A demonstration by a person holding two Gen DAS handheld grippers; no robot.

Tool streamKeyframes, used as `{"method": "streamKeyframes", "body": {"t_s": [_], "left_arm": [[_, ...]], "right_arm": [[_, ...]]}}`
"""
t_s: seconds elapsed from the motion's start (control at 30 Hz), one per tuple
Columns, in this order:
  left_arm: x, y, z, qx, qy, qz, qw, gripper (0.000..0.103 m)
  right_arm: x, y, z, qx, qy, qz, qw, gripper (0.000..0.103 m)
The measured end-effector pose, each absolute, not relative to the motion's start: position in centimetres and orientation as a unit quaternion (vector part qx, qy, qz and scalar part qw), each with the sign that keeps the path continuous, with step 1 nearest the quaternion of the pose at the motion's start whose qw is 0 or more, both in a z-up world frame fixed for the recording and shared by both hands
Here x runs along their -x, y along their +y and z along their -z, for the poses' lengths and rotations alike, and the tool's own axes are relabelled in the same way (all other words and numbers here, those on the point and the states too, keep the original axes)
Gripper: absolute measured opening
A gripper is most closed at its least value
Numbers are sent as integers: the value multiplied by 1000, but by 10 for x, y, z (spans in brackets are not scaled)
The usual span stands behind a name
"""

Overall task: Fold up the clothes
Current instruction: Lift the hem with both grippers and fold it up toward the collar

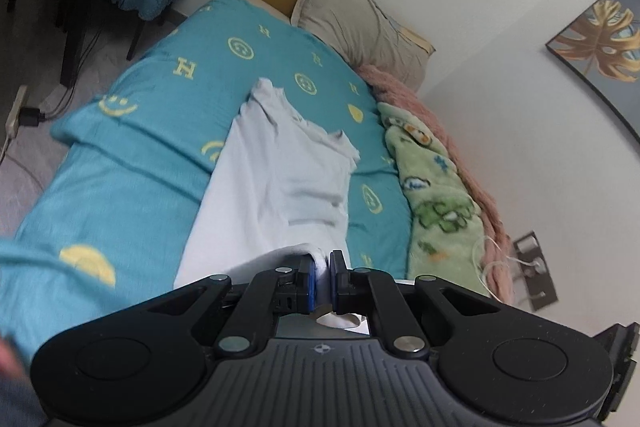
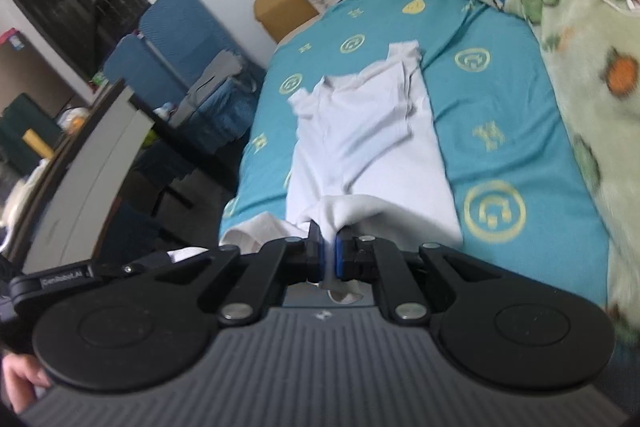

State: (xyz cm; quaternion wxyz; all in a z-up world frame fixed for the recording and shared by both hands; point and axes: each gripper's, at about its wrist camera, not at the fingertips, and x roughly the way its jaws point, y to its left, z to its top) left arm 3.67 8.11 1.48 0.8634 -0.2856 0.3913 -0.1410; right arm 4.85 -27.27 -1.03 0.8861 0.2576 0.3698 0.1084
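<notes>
A white garment (image 1: pixel 276 171) lies lengthwise on the teal bedsheet (image 1: pixel 132 163), its sides folded inward and its far end crumpled toward the pillows. My left gripper (image 1: pixel 322 273) is shut on the near hem, with white cloth bunched between its blue pads. In the right wrist view the same white garment (image 2: pixel 368 139) stretches away from me. The right gripper (image 2: pixel 327 247) is shut on another part of the near hem, and the fabric rises from the bed into its jaws. The left gripper's black arm (image 2: pixel 80 277) shows at the left edge of that view.
A green patterned blanket (image 1: pixel 436 187) and a pink one (image 1: pixel 452 135) lie along the wall side of the bed. A beige pillow (image 1: pixel 360 23) sits at the head. A chair with blue cloth (image 2: pixel 188 67) and a desk (image 2: pixel 84 147) stand beside the bed.
</notes>
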Motion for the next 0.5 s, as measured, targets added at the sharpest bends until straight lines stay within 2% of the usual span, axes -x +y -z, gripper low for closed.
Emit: {"method": "streamKeyframes", "body": {"t_s": [0.27,0.5], "left_arm": [[-123,61,17,243,364,122,891,8],[-188,45,62,199,354,106,908,8]], "right_arm": [[-138,-271,31,-258,352,-87,896,10],[-190,-268,85,-230,335,-79,910,10]]}}
